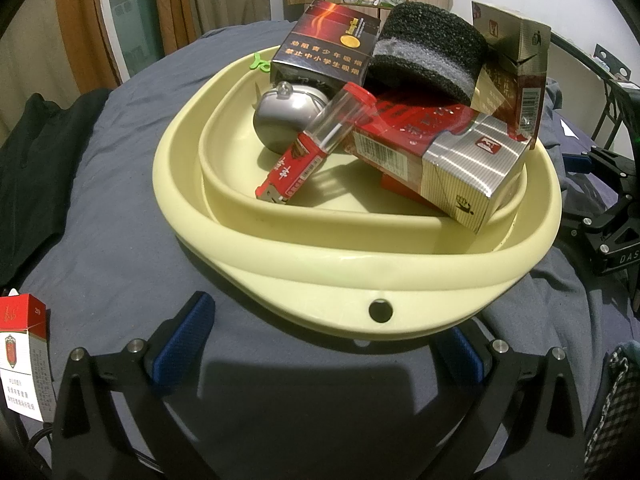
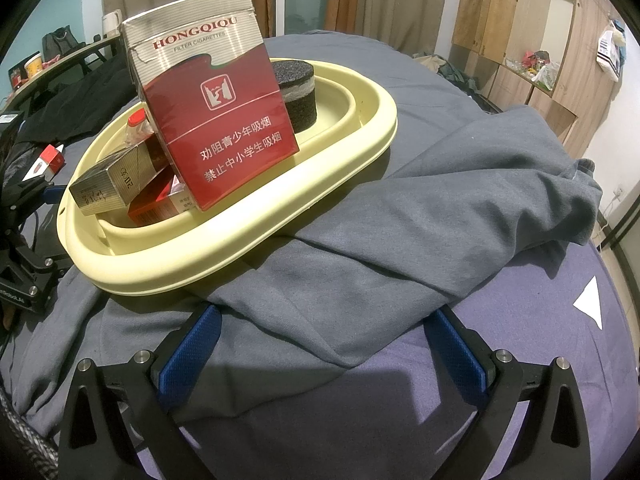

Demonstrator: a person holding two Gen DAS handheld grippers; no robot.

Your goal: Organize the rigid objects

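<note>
My left tongs (image 1: 320, 346) are wide apart, holding nothing, just in front of the pale yellow plastic tub (image 1: 280, 256). My right tongs (image 2: 324, 342) are wide apart too, over grey cloth (image 2: 400, 240). In the tub, a red and silver box (image 2: 208, 120) reads "HONGQIQU FILTER CIGARETTES".

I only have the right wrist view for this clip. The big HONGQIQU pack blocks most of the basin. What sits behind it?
Observer: In the left wrist view, a silver bell-shaped object lies in the cream basin, behind a clear tube with a red cap.
Operator: Any other packs I can't see?
Observer: Yes, a dark pack with a gold coin print stands at the far rim beside the black sponge.
Operator: Is the left gripper holding anything?
Observer: No, the left gripper is open, with nothing between its fingers, just short of the basin's near rim.
</note>
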